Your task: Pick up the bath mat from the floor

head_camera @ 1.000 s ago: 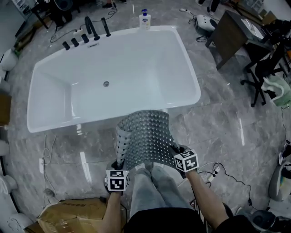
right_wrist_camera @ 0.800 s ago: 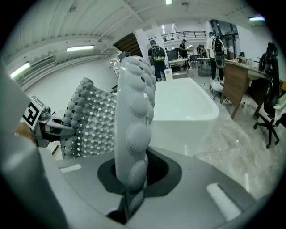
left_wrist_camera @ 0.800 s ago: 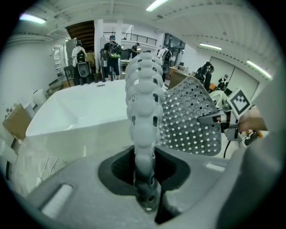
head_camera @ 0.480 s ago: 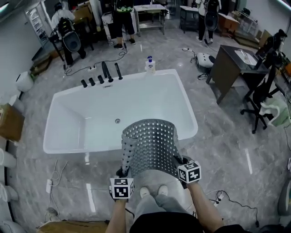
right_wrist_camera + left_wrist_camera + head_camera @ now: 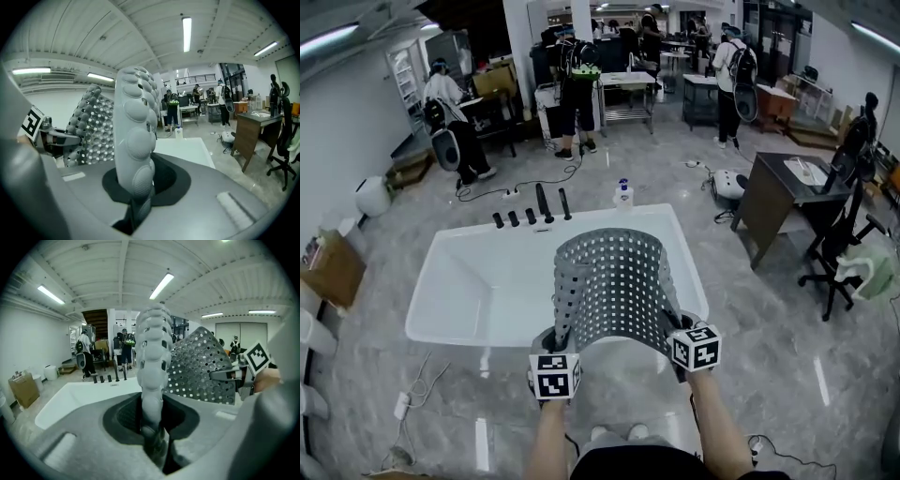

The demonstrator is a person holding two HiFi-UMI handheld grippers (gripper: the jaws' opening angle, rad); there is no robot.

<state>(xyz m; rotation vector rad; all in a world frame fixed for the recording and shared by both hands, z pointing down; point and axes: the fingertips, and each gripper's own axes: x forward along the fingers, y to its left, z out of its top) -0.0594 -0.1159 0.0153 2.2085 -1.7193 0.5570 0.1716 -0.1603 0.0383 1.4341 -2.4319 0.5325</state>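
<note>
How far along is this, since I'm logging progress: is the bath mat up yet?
Done: the bath mat hangs clear of the floor, arching in front of the bathtub. In hand: the left hand-held gripper and right hand-held gripper each clamp its near edge. Left: nothing of the pickup itself.

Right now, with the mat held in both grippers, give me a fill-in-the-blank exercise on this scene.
1. The left gripper and the right gripper are both shut on the grey perforated ____.
2. The pump bottle stands on the ____ of the white bathtub.
3. The faucet fittings along that same edge are ____ in colour.
Missing words: bath mat; rim; black.
</note>
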